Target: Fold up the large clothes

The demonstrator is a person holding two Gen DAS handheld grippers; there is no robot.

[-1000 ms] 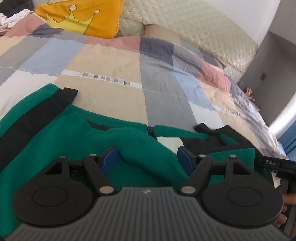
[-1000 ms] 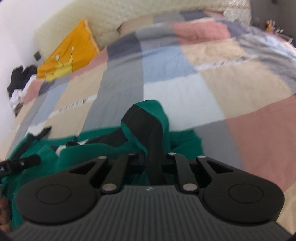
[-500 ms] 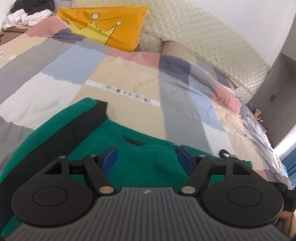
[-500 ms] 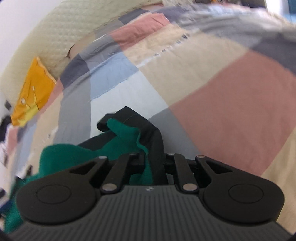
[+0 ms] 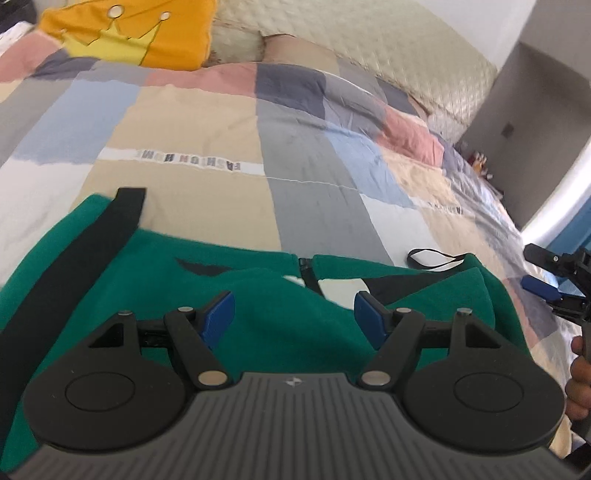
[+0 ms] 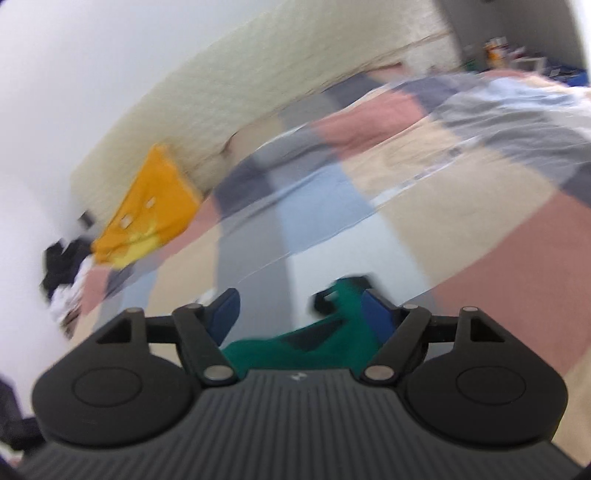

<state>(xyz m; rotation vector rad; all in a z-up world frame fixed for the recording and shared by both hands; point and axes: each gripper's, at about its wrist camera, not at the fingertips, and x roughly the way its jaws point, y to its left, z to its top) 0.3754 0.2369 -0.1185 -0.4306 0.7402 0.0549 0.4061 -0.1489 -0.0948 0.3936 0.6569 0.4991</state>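
- Green fleece makes up the large jacket with black stripes and trim (image 5: 122, 280), which lies spread across the near part of the patchwork quilt (image 5: 303, 177) on the bed, one sleeve laid over its front, probably a first fold.
- The left gripper (image 5: 293, 314) hovers just above the jacket's middle, its blue-padded tongs spread wide and gripping nothing, seemingly placed to press or pick the next fold.
- The right gripper (image 6: 299, 314) also has its tongs parted; a green-and-black bit of the jacket (image 6: 347, 302) lies between them, near the right pad, but is not pinched. That view is blurred.
- An orange crown-print cushion (image 5: 129, 33) leans against the padded cream headboard (image 5: 369, 40), well apart from the work.
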